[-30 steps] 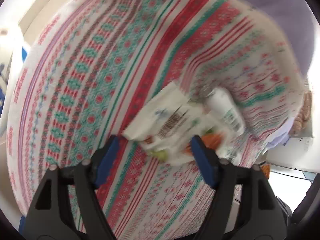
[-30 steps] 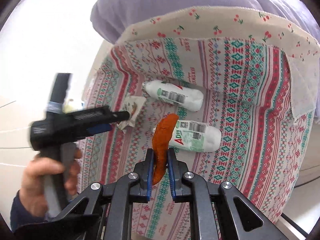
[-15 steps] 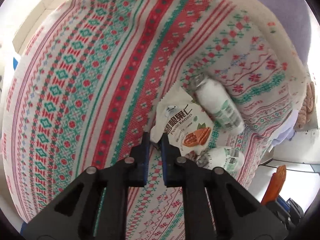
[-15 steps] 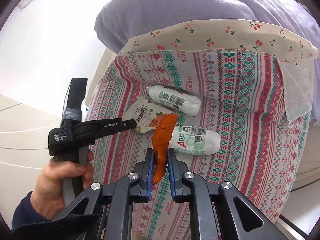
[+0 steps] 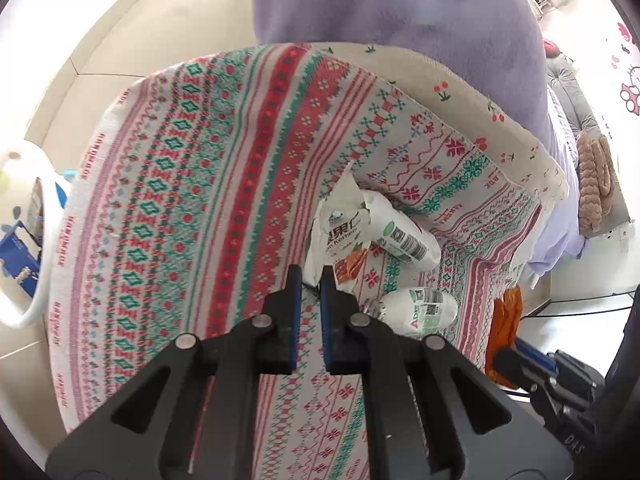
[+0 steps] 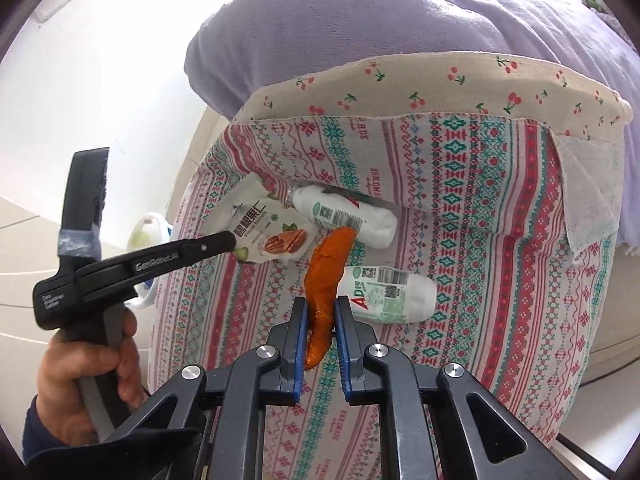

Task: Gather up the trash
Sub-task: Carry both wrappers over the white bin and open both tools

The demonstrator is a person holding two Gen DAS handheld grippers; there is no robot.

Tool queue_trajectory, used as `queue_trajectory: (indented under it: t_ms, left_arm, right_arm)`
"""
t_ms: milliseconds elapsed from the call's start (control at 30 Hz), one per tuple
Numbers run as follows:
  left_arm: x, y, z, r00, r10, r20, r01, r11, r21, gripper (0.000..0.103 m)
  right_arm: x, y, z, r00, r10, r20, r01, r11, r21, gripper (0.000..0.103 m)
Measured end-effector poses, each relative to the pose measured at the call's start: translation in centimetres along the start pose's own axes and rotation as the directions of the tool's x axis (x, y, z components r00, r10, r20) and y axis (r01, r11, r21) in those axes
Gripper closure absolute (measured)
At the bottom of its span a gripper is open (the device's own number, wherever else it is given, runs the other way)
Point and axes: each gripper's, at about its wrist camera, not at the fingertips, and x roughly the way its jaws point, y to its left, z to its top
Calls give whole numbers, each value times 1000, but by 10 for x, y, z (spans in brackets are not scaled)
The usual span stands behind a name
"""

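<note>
Left tongs (image 5: 308, 276) grip the nut wrapper (image 6: 264, 232) lifted off the bed (image 6: 500, 216), right tongs (image 6: 321, 312) clamp an orange peel (image 6: 326, 272); next, probably, binning both.

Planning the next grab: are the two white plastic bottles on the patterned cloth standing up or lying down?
Lying down. The far white plastic bottle and the near white plastic bottle both rest on their sides on the patterned cloth, labels facing up.

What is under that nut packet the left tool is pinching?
Under the nut packet only the patterned cloth shows; one white bottle lies beside it. Anything beneath is hidden.
</note>
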Motion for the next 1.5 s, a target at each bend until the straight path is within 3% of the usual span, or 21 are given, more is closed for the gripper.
queue_trajectory:
  t_ms: [167, 333, 500, 733, 1100, 1500]
  left_arm:
    - [-21, 8, 2, 999, 27, 38, -29, 999, 43, 93]
    - [-42, 12, -2, 991, 95, 94, -104, 990, 99, 93]
    - [-55, 11, -11, 973, 175, 152, -199, 967, 161, 93]
    - [-69, 26, -17, 956, 220, 193, -255, 950, 179, 93]
    - [-90, 84, -15, 956, 229, 185, -250, 963, 98, 93]
    - [-103, 164, -9, 957, 261, 126, -258, 965, -39, 93]
  right_arm:
    - [1, 13, 4, 1000, 11, 22, -10, 1000, -25, 89]
    - [7, 29, 10, 999, 16, 35, -14, 999, -41, 89]
    - [16, 42, 15, 999, 18, 36, -16, 999, -46, 89]
    - [29, 69, 22, 999, 37, 37, -34, 996, -79, 89]
    - [67, 126, 33, 995, 103, -9, -103, 985, -136, 89]
    - [129, 198, 36, 991, 114, -66, -125, 973, -196, 89]
